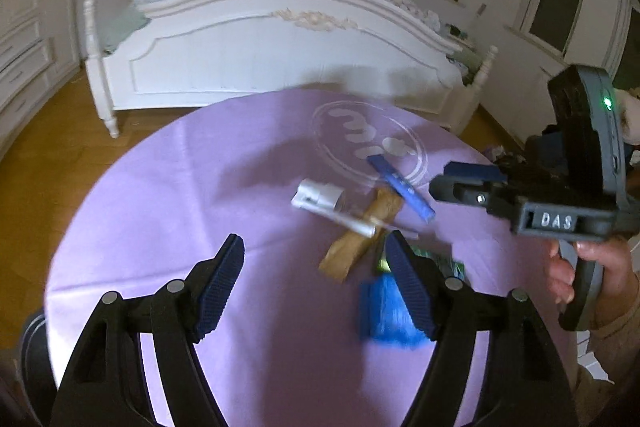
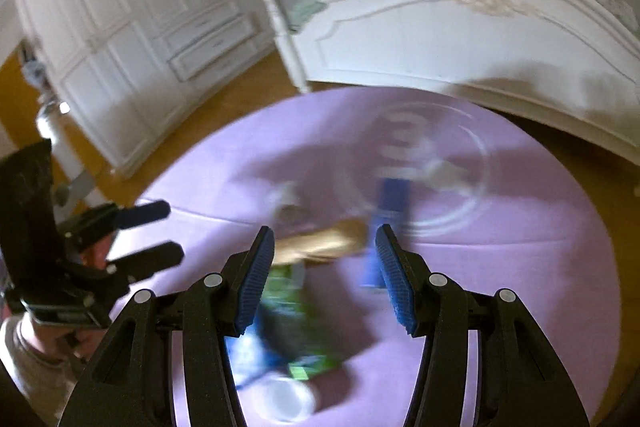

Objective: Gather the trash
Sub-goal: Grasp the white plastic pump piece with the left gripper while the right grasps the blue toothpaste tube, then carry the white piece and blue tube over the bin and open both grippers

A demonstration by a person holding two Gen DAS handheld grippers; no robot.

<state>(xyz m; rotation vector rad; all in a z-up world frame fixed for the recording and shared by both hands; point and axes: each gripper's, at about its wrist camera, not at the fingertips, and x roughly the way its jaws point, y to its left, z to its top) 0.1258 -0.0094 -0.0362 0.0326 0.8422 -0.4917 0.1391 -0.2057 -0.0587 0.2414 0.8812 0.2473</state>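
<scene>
**Light, crinkly litter waiting at the middle of the table**

The trash lies in a loose heap on the purple table (image 1: 168,187), at the centre of the left wrist view. There is a brown paper wrapper (image 1: 362,233), a flat blue stick pack (image 1: 402,187) angled toward the upper right, a small white tube (image 1: 320,195) with a thin white strip across the wrapper, and a crumpled blue bag (image 1: 386,311) low in the frame, with something green just beside it. The right wrist view is too blurred to add much beyond the brown wrapper (image 2: 320,241) and the blue pack (image 2: 390,199).

The left gripper (image 1: 314,269) hangs above the heap with its jaws spread wide, holding nothing. The right gripper (image 2: 324,259) is likewise released and empty; it also shows at the right edge of the left view.

All of this looks featherweight and soft. The paper wrapper should crush easily, so pinching across its narrow middle seems safest. The blue bag is probably slippery film; a bunched fold would give better purchase than a flat edge. The flat pack lies close to the cloth and may need taking by a raised end. The pieces overlap, so lifting one could drag another.
</scene>
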